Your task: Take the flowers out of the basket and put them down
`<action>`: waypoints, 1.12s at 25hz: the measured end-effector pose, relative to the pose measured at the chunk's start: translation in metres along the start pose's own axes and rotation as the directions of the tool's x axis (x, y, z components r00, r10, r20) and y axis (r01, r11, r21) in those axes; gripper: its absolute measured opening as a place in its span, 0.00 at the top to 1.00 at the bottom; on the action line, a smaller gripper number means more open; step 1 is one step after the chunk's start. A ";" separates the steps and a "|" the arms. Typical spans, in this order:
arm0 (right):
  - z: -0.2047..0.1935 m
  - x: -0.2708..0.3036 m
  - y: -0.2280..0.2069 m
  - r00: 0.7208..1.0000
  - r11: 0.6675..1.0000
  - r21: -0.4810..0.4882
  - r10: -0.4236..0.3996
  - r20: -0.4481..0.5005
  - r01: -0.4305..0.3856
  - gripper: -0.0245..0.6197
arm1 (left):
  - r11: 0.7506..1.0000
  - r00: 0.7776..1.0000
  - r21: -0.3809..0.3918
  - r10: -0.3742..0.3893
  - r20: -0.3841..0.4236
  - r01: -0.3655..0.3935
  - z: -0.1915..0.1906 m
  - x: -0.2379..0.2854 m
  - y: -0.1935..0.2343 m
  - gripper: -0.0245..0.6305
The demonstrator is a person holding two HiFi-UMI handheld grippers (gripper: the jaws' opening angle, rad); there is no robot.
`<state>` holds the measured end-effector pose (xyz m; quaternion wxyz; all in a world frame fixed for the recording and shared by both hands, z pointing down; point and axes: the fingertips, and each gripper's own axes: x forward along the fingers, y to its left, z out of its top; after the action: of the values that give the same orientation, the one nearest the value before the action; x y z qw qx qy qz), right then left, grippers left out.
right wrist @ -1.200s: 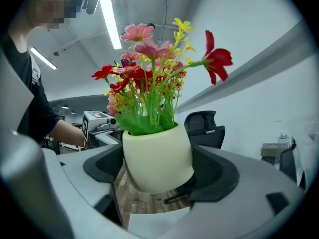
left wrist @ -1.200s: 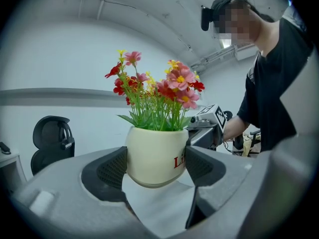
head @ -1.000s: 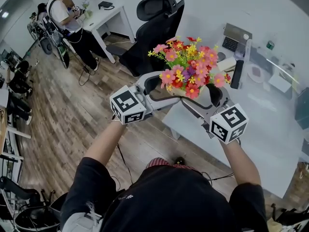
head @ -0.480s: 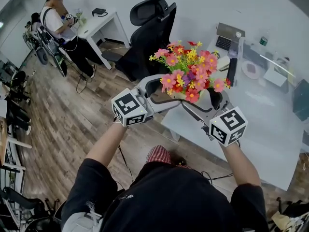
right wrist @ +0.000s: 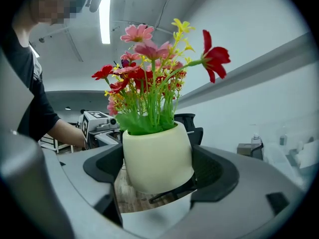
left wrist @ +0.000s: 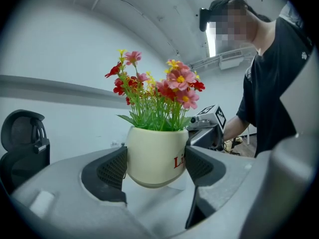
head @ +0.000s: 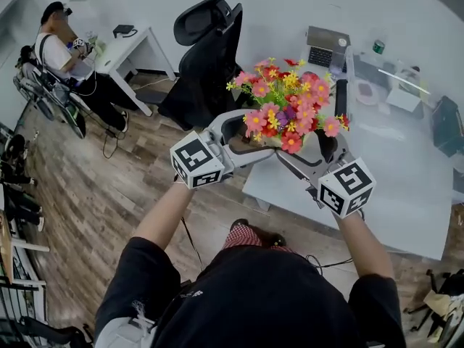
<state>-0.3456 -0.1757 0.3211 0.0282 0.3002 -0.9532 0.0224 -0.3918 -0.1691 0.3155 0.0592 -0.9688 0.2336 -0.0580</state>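
Jaws of the left gripper are clamped on a cream pot, ribbed pads pressed to its two sides. Jaws of the right gripper are clamped on the same pot from the opposite direction, pads against its flanks. So both grippers hold one pot, facing each other. The pot is roughly upright, with red lettering partly showing on its side in the left gripper view. It holds the flowers: pink, red and yellow blooms on green stems, rising above the rim. In the head view the blooms hide most of the pot. The pot is up in the air, resting on nothing; wooden floor shows under it in the right gripper view. From the head view it hangs about over the near left edge of the white table. A black office chair stands just behind the flowers. An open laptop sits at the table's far side. Far left, a seated person is at a white desk, well apart from the grippers.
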 end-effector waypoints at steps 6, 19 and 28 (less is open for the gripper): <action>-0.003 0.000 -0.005 0.995 0.995 0.013 -0.095 -0.002 0.095 0.27 | 0.995 0.995 0.003 -0.096 0.008 0.096 -0.003 0.006 0.006 0.40; -0.004 0.005 -0.020 0.967 0.966 0.032 -0.255 -0.025 0.255 0.27 | 0.966 0.966 0.006 -0.257 0.023 0.257 -0.006 0.021 0.023 0.40; -0.010 0.011 -0.031 0.942 0.942 0.032 -0.333 -0.039 0.335 0.27 | 0.942 0.942 -0.003 -0.335 0.032 0.335 -0.015 0.032 0.035 0.40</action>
<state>-0.3360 -0.2067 0.3328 0.0416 0.4575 -0.8873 0.0407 -0.3813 -0.2162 0.3279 0.0480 -0.9954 0.0647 -0.0511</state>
